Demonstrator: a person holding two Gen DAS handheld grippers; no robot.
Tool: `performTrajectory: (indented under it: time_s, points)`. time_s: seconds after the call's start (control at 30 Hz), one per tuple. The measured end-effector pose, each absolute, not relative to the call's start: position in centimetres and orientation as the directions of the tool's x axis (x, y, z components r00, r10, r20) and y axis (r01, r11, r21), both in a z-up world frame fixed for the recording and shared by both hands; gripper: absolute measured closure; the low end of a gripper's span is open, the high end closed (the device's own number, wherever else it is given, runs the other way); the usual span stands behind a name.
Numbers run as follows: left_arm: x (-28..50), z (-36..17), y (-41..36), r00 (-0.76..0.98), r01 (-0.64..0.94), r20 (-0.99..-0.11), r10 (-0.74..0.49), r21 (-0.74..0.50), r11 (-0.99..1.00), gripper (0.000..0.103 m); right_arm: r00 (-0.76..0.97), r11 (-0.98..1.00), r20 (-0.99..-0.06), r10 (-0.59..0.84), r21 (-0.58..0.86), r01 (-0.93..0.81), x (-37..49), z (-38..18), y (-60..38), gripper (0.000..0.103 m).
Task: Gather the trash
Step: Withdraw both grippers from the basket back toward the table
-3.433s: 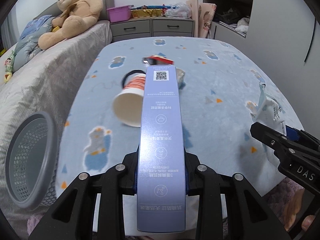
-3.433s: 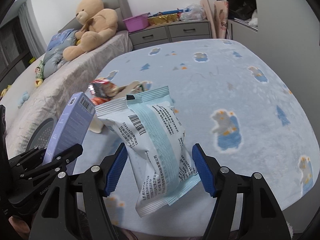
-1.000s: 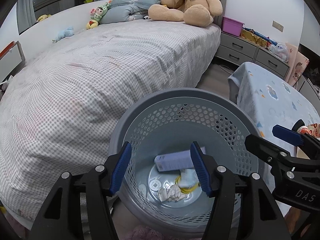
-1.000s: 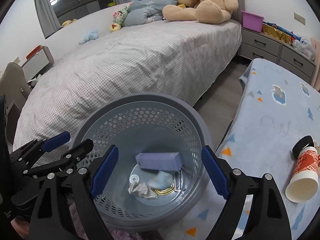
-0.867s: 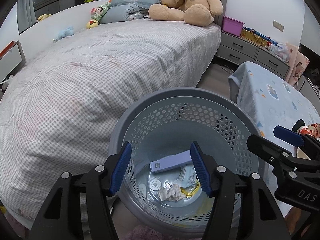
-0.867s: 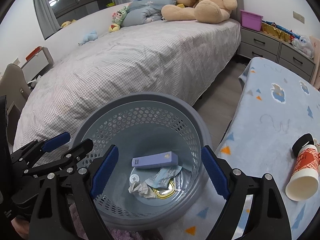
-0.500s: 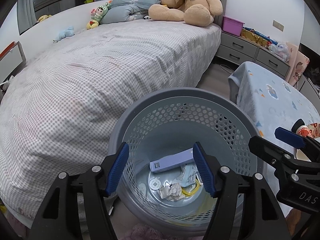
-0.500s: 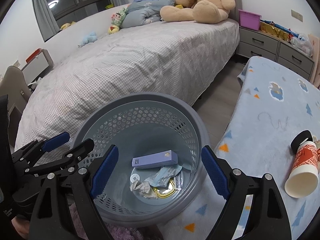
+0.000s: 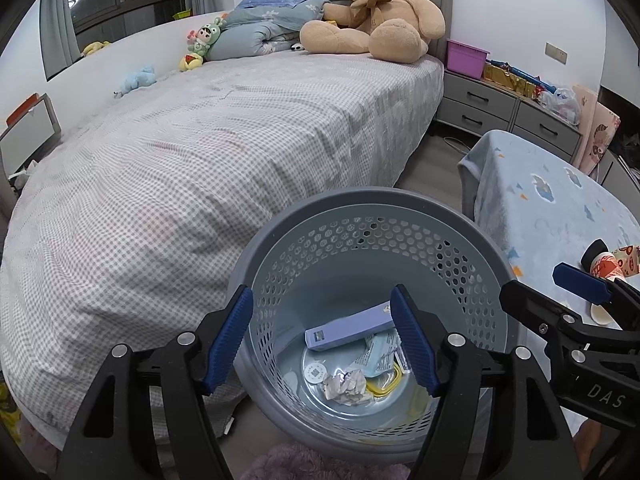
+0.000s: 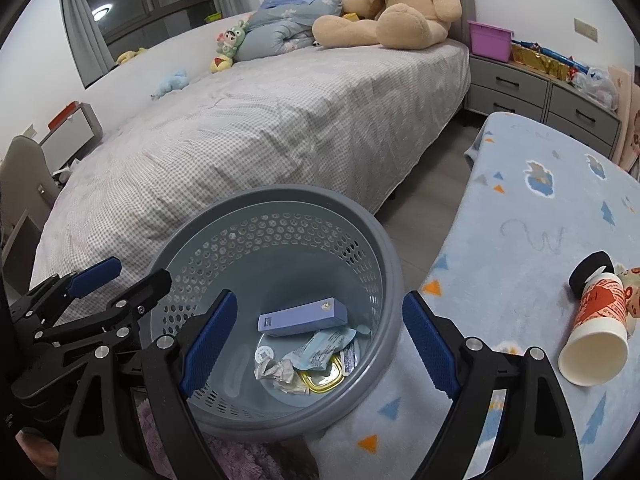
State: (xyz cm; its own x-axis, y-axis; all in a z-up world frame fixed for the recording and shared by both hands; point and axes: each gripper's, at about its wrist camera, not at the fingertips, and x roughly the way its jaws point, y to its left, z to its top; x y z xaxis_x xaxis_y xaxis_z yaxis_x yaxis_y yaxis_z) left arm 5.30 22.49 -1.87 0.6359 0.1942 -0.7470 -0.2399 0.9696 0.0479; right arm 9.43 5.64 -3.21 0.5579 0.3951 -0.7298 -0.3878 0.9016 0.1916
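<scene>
The grey perforated basket stands on the floor between the bed and the table. At its bottom lie a purple box, a blue-white snack bag, crumpled paper and a yellow scrap. My left gripper hangs over the basket, jaws opening, nothing between them. My right gripper hovers beside it, open and empty. A paper cup lies on its side on the table.
The table with a blue patterned cloth is to the right. A bed with a checked cover and a teddy bear fills the left and back. Grey drawers stand behind. Something purple and fluffy lies below the basket.
Earlier each gripper held an item over the table: left the purple box, right the snack bag. Both now lie in the basket. The left jaws have spread a little wider.
</scene>
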Motion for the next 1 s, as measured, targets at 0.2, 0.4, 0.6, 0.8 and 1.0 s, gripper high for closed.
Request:
performTrajectory:
  time_s: [0.2,0.4,0.6,0.8,1.0]
  points:
    - [4.7,-1.4,22.1,0.643,-0.245,-0.738,0.205,0.055,0.968,0.034,0.570,0.909,-0.728,0.380,0.181,-0.375,8.9,-3.0,4.9,0.018]
    - [4.3,-1.2,21.4,0.647,-0.240,-0.735,0.206,0.060,0.969,0.033,0.586,0.918,-0.723,0.367,0.177,-0.356,8.2,-2.7,3.9,0.016]
    - [3.7,-0.8,20.4,0.654,-0.224,-0.731,0.195,0.059,0.973,0.033,0.597,0.928,-0.724,0.345,0.170,-0.330,7.2,-2.7,2.3,0.014]
    - [3.4,-0.6,18.5,0.664,-0.184,-0.729,0.168,0.058,0.981,0.033,0.614,0.948,-0.729,0.302,0.165,-0.271,6.3,-2.7,-0.7,0.014]
    - [3.0,-0.6,15.8,0.669,-0.126,-0.733,0.121,0.049,0.991,0.033,0.637,0.965,-0.726,0.259,0.163,-0.207,4.9,-2.6,-4.2,0.014]
